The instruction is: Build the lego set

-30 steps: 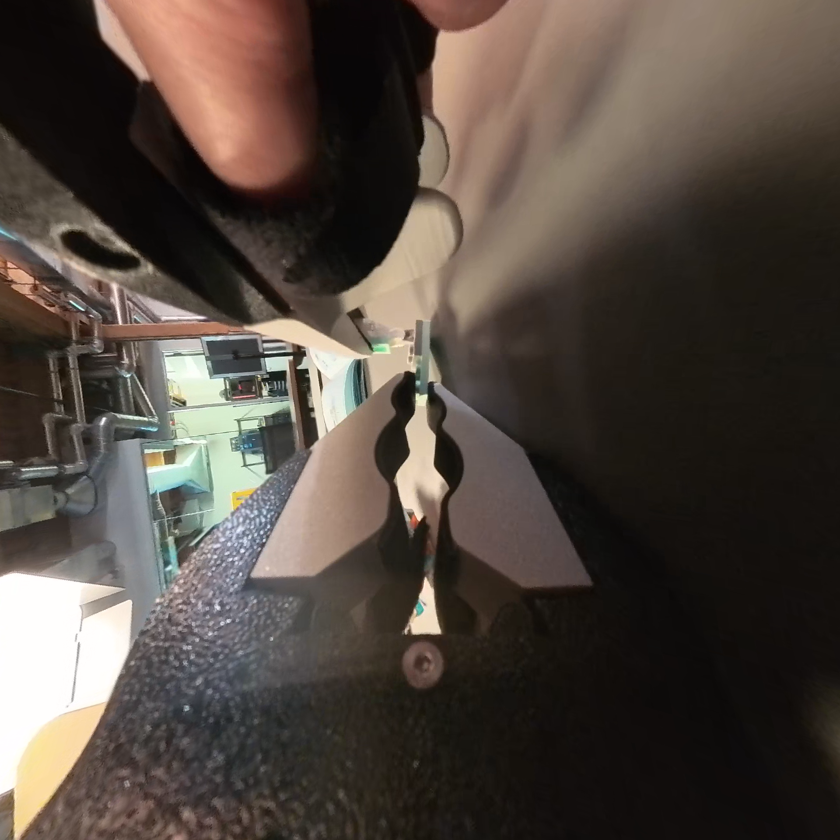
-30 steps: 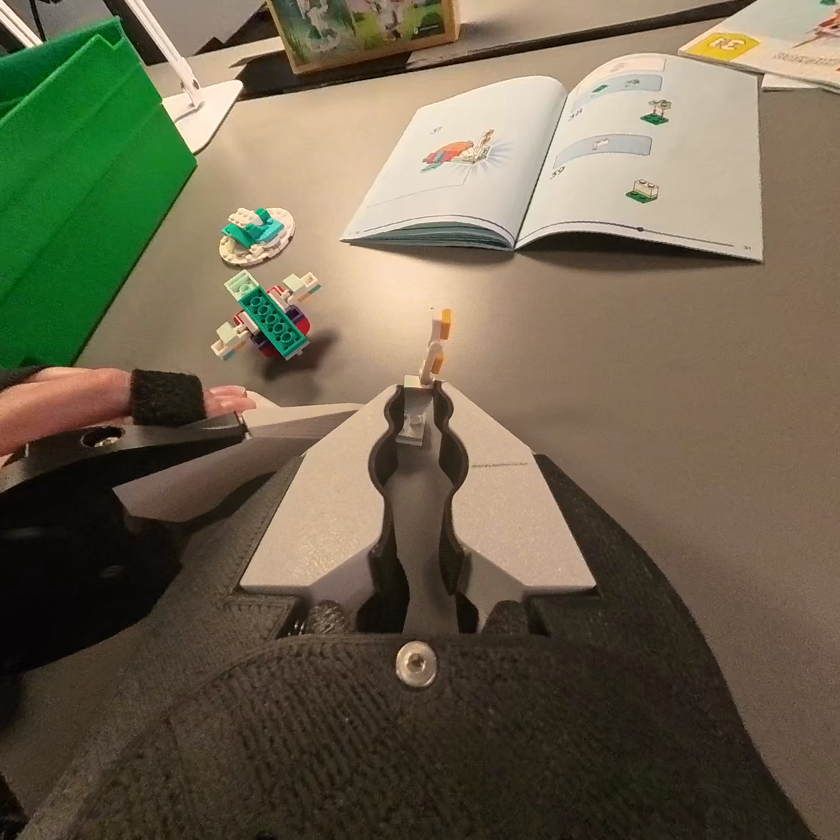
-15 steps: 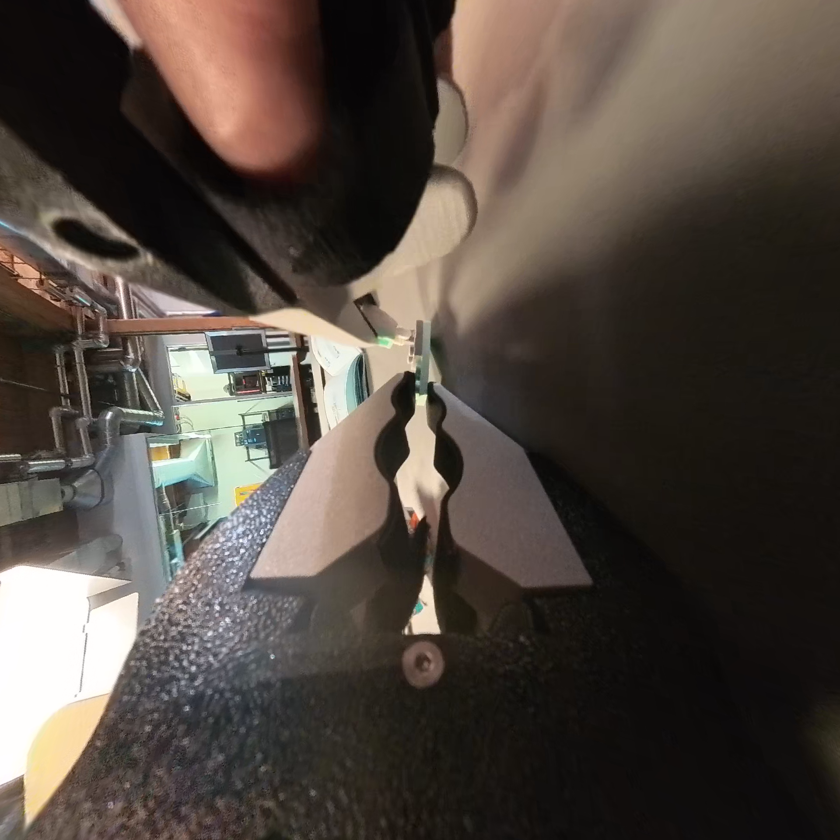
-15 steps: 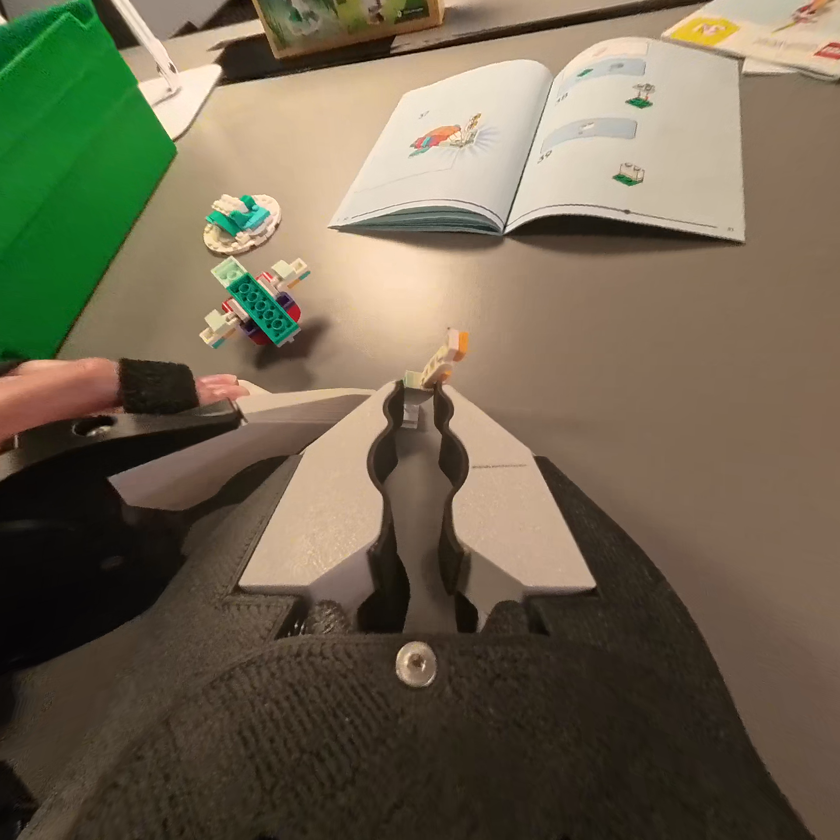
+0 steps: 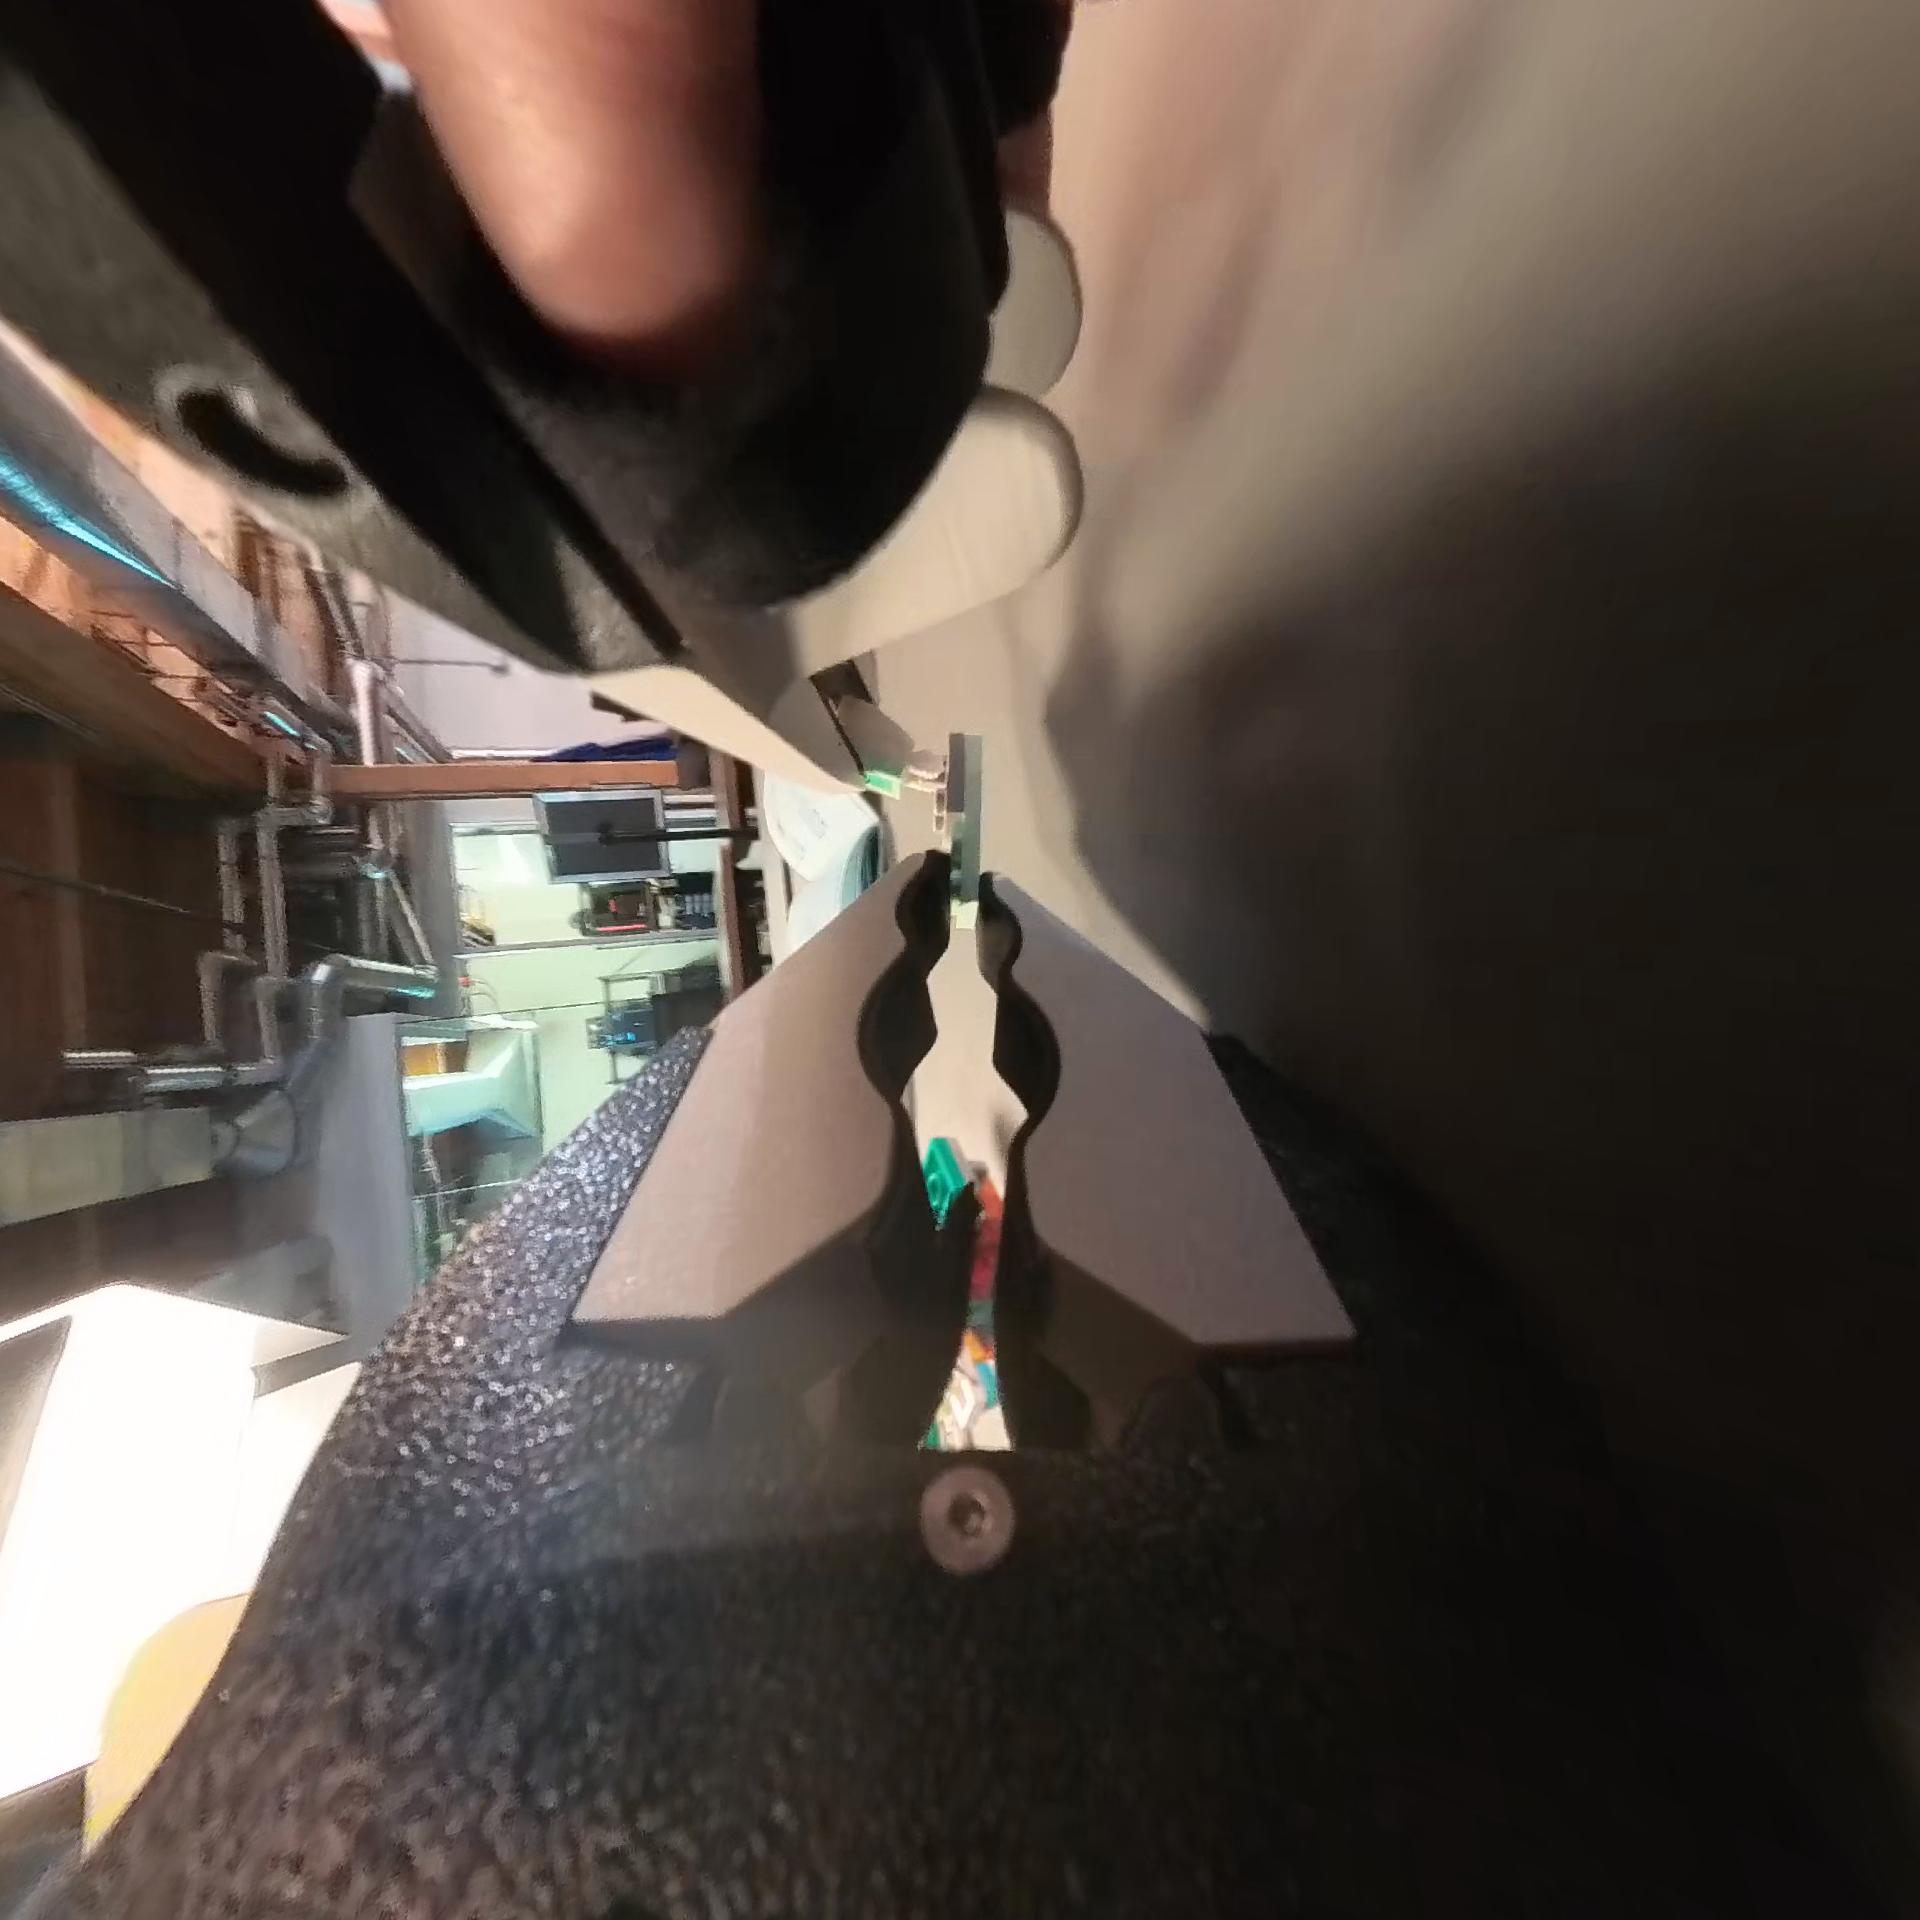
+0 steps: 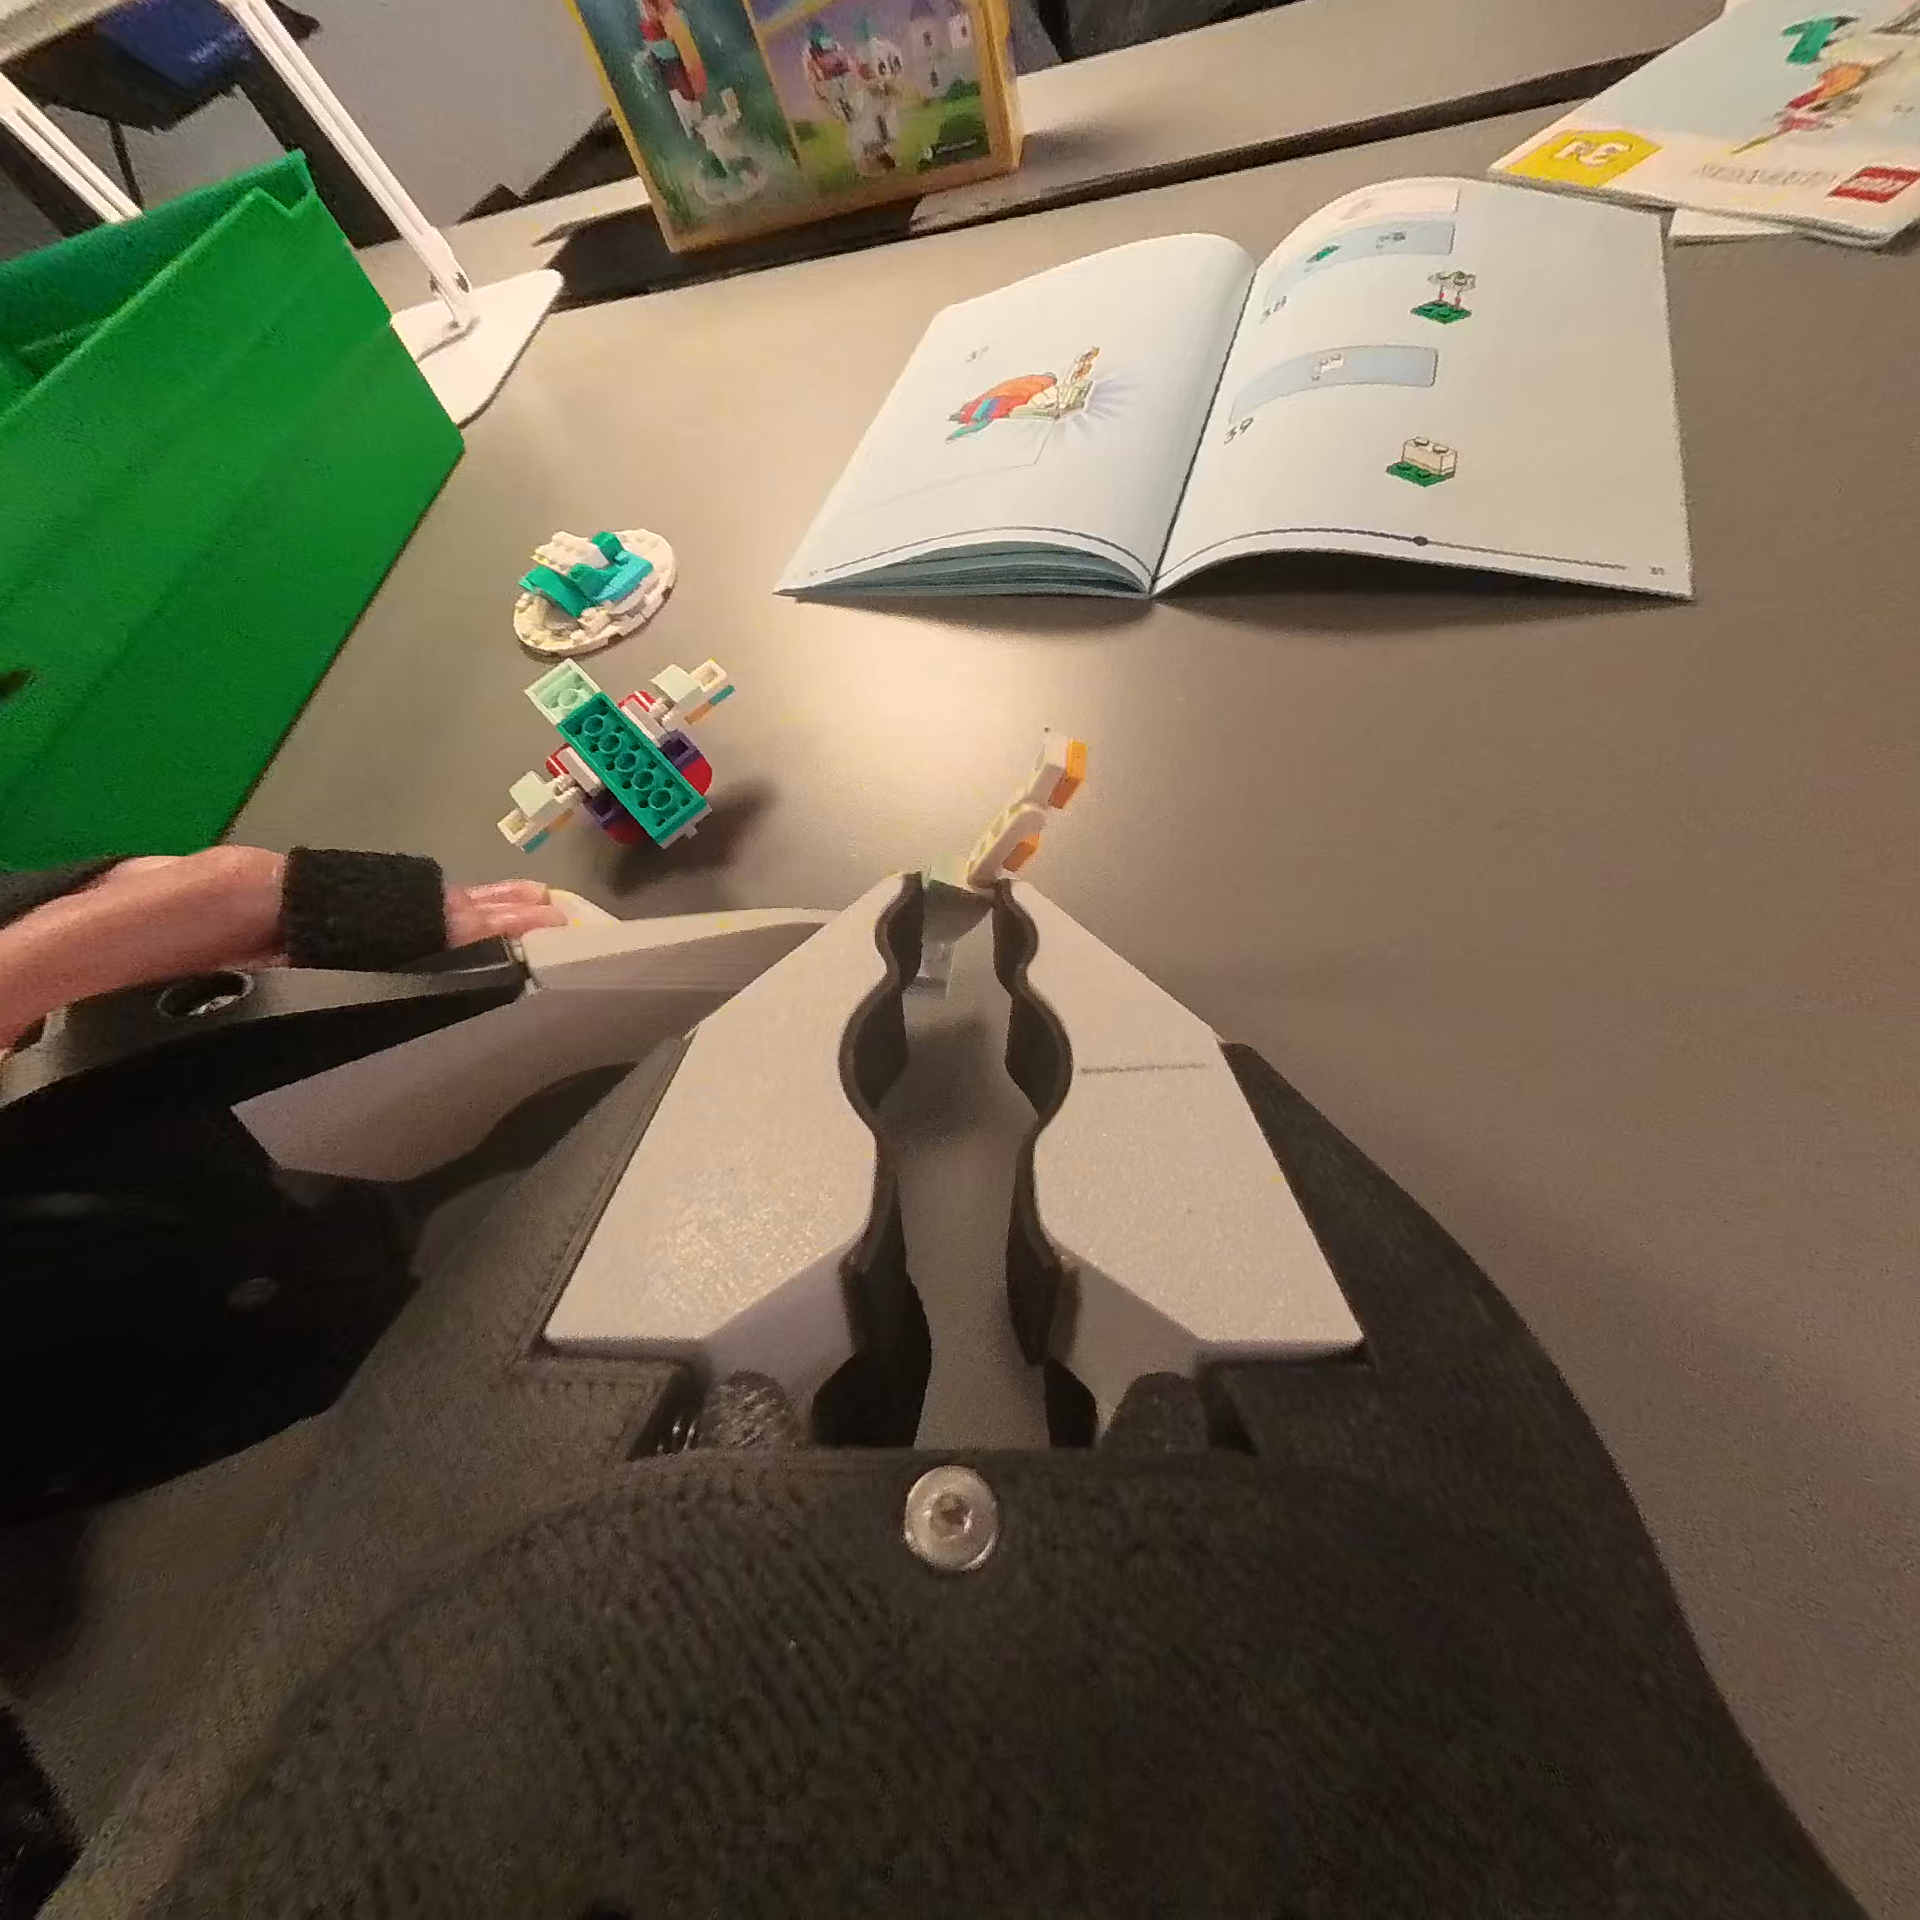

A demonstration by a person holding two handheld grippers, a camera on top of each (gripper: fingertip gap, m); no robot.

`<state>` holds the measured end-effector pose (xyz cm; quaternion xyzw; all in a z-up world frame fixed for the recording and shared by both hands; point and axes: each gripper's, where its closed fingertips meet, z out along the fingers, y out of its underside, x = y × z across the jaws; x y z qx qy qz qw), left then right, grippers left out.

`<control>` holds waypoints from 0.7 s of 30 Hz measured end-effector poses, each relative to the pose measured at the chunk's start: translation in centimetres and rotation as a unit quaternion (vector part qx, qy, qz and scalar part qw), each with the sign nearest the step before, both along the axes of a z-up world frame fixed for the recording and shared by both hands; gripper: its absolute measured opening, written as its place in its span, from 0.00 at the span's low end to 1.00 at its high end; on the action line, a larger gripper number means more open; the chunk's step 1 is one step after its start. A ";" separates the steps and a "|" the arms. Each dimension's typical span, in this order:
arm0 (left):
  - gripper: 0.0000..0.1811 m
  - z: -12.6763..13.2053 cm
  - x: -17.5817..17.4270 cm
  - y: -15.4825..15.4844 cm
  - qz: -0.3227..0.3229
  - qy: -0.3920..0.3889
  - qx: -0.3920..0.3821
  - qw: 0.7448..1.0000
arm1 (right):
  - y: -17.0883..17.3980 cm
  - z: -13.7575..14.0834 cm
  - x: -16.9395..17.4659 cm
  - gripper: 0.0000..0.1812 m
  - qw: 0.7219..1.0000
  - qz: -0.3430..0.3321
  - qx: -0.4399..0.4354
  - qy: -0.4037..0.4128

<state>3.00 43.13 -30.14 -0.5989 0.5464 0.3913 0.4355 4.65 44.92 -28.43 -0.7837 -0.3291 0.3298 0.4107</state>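
In the left wrist view my left gripper (image 5: 964, 899) is shut on a thin dark green plate (image 5: 968, 805) held on edge. The right gripper's fingers (image 5: 790, 727) reach in from the upper left with a small white and green piece (image 5: 899, 777) touching that plate. In the right wrist view my right gripper (image 6: 961, 894) is shut on a small white and orange lego assembly (image 6: 1029, 810) that leans to the right above the table. The left gripper's finger (image 6: 665, 940) meets it from the left, with a hand (image 6: 187, 904) behind.
On the grey table (image 6: 1455, 883) lie a teal and red lego build (image 6: 623, 769), a round white build (image 6: 592, 587), an open instruction booklet (image 6: 1247, 436) and more booklets (image 6: 1745, 135). A green bin (image 6: 187, 520) stands left, a lego box (image 6: 810, 104) and lamp base (image 6: 478, 322) behind. The tips of both grippers are at nearly the same place. Both grippers' tips are roughly 20 cm from the round white build (image 6: 592, 587).
The white and orange assembly in my right gripper has tilted from upright to leaning right. The right gripper has pulled back a little. The left gripper keeps its hold on the plate.
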 end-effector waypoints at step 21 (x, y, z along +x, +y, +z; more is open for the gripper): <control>0.02 1.0 0.1 -0.3 -0.016 -0.024 0.015 0.999 | -1.0 1.4 -0.4 0.11 0.997 0.040 0.056 0.018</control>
